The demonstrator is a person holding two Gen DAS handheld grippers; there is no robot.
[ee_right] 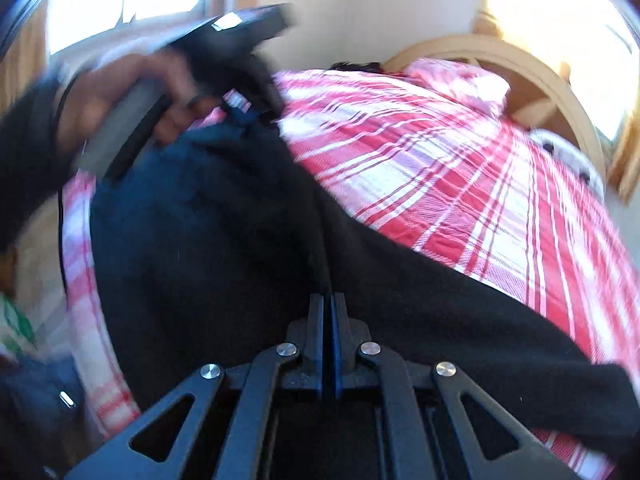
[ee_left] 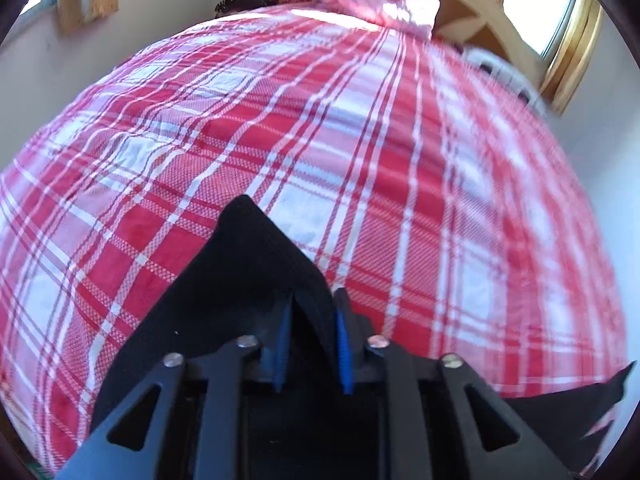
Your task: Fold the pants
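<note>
While both tools are engaged on the same garment, the black pants (ee_right: 224, 240) are found lifted partly clear of the red-and-white plaid bedspread (ee_left: 360, 128), slung between the two grips. The left gripper (ee_left: 312, 332) is seen with its blue-padded jaws set a little apart and a thick fold of the dark cloth clamped between them; a peak of fabric rises directly ahead of the fingers. The right gripper (ee_right: 329, 320) is closed tight, its pads pressed together on a thin edge of the same cloth.

From the right wrist view, the fabric is observed to run away from the right tool toward the upper left, where the person's left hand (ee_right: 120, 96) is holding the other tool; the picture is blurred there, so the grip itself cannot be confirmed from that side. The long axis of the stretched cloth is therefore judged to lie between the two tools, roughly across the near edge of the bed. A loose tail of cloth trails off low to the right in both views.

It is judged that the coming fold depends on the held edge being carried forward over the open bedspread, which lies ahead of both tools. Neither tool is clearly nearer that surface.

No containers are identified. A pillow (ee_left: 380, 4) is noted against the wooden headboard (ee_right: 532, 68).
</note>
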